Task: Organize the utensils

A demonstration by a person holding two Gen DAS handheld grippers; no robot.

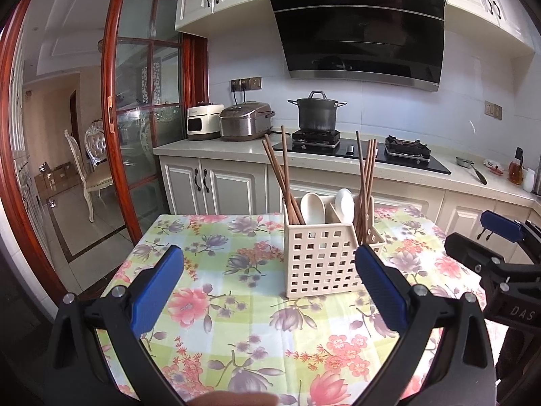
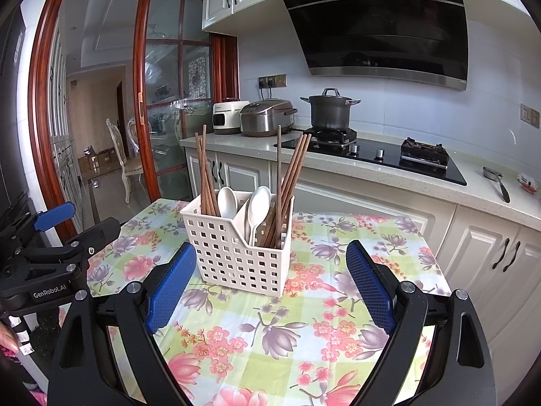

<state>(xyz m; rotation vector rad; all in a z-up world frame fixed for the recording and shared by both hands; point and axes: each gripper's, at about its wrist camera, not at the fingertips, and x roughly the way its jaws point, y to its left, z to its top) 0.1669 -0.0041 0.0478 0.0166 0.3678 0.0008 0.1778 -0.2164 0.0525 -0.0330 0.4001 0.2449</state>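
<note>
On floral table [image 1: 216, 237], utensil caddy [image 1: 321, 264], both tools wide, empty, stove knobs [image 2: 367, 151] clearest from right view.

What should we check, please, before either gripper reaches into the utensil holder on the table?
1. Left gripper open and empty: ok.
2. Right gripper open and empty: ok.
3. Utensil holder upright on the tablecloth: ok.
4. Both compartments mixed, chopsticks with a white spoon in one, chopsticks and a spoon in the other: not ok, unsorted.
5. Path to the holder free of obstacles: ok.
6. How deeply the spoon handles sit: cannot tell.
</note>
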